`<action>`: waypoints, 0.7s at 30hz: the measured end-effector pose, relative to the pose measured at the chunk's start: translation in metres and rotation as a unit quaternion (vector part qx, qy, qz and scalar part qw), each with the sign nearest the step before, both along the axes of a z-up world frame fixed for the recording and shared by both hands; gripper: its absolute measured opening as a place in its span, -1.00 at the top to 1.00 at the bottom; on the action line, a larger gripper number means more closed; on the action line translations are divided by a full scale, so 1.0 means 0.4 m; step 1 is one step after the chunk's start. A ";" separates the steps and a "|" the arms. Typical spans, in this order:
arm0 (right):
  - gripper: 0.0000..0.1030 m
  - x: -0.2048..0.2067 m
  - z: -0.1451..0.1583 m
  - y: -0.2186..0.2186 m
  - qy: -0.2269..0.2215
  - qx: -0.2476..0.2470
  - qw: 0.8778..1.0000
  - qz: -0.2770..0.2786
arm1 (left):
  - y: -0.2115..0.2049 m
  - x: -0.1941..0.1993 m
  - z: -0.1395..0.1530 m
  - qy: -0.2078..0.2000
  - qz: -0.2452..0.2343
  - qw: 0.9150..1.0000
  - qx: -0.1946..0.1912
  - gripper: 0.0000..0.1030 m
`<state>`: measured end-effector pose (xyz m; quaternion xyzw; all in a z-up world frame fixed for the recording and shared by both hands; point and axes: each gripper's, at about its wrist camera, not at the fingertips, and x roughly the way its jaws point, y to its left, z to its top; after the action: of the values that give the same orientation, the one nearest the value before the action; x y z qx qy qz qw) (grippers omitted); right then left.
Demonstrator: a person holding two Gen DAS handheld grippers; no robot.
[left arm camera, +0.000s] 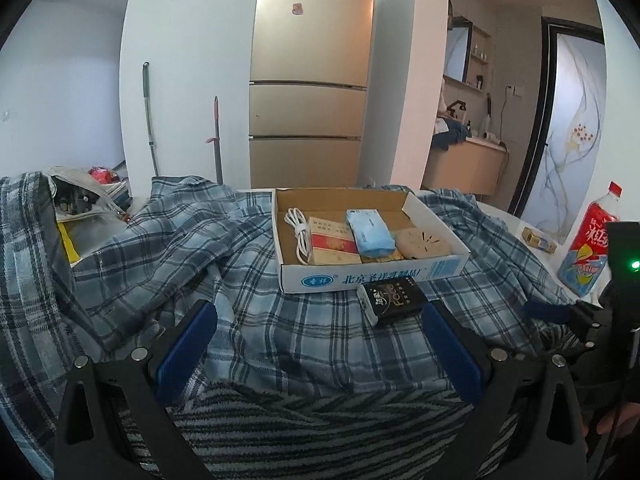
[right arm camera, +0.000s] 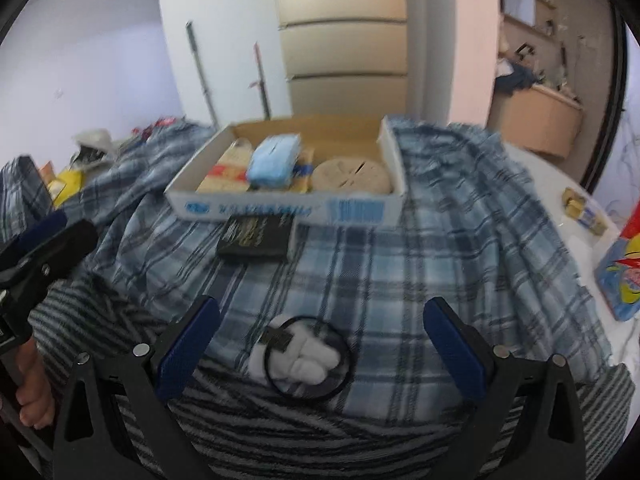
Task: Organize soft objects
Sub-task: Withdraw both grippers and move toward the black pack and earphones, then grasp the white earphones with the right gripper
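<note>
room: lived-in flat, tall beige fridge straight ahead, a mop and a broom leaning on the white wall, washroom nook off to the right

surface: a desk buried under a blue plaid cloth, with a grey striped cloth bunched at the near edge; only a white corner of the top shows on the right

task thing: white sock bundle, lying on the plaid right between the right gripper's fingers, with a thin black ring resting around it

how it'll handle: my guess is super light, squishy, no way to break it. It'll squash flat under the pads, so pinch across the fat middle of the bundle. The ring looks loose and will probably slide off or snag

right gripper: jaws wide apart, nothing in them, view's a bit blurry

left gripper: also spread open and empty, hovering over the plaid in front of the box

box: shallow cardboard tray sitting on the plaid, back half free

in the box: coiled white cable, red and white carton, blue tissue pack lying on top of stuff, round beige disc in the right corner

just outside: black packet touching the box's front wall

off to the right: red drink bottle and a small yellow pack on the bare desk, well apart from the box
</note>
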<state>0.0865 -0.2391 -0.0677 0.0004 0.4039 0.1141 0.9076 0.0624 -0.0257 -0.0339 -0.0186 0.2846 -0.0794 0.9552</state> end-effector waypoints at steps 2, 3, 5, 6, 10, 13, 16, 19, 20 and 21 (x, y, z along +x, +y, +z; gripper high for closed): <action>-0.82 0.007 -0.024 0.015 0.031 -0.005 0.999 0.015 | -0.008 -0.001 -0.003 0.001 0.000 1.000 0.007 -1.00; -0.73 0.010 -0.032 0.020 0.042 -0.009 0.999 0.019 | -0.010 -0.001 -0.003 0.001 -0.002 1.000 0.009 -1.00; -0.71 0.015 -0.045 0.028 0.061 -0.013 0.998 0.025 | -0.015 0.000 -0.004 0.003 -0.006 1.000 0.013 -1.00; -0.70 0.014 -0.047 0.029 0.062 -0.014 0.998 0.026 | -0.016 0.001 -0.005 0.006 -0.011 1.000 0.014 -1.00; -0.54 0.019 -0.053 0.030 0.072 -0.013 0.997 0.028 | -0.017 0.005 -0.008 0.012 -0.012 1.000 0.017 -1.00; -0.30 0.027 -0.065 0.033 0.087 -0.019 0.996 0.029 | -0.018 0.006 -0.010 0.014 -0.011 1.000 0.018 -1.00; -0.19 0.029 -0.070 0.033 0.092 -0.023 0.995 0.027 | -0.018 0.006 -0.009 0.013 -0.011 1.000 0.018 -1.00; 0.04 0.029 -0.069 0.034 0.090 -0.025 0.995 0.028 | -0.018 0.006 -0.010 0.010 -0.012 1.000 0.018 -1.00; 0.09 0.028 -0.069 0.034 0.089 -0.029 0.995 0.026 | -0.018 0.008 -0.011 0.010 -0.012 1.000 0.018 -1.00; 0.17 0.028 -0.069 0.034 0.088 -0.030 0.995 0.027 | -0.017 0.008 -0.011 0.011 -0.012 1.000 0.018 -1.00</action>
<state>0.0976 -0.2256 -0.0953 -0.0275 0.4855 0.1259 0.8647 0.0657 -0.0326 -0.0385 0.0013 0.2962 -0.0853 0.9513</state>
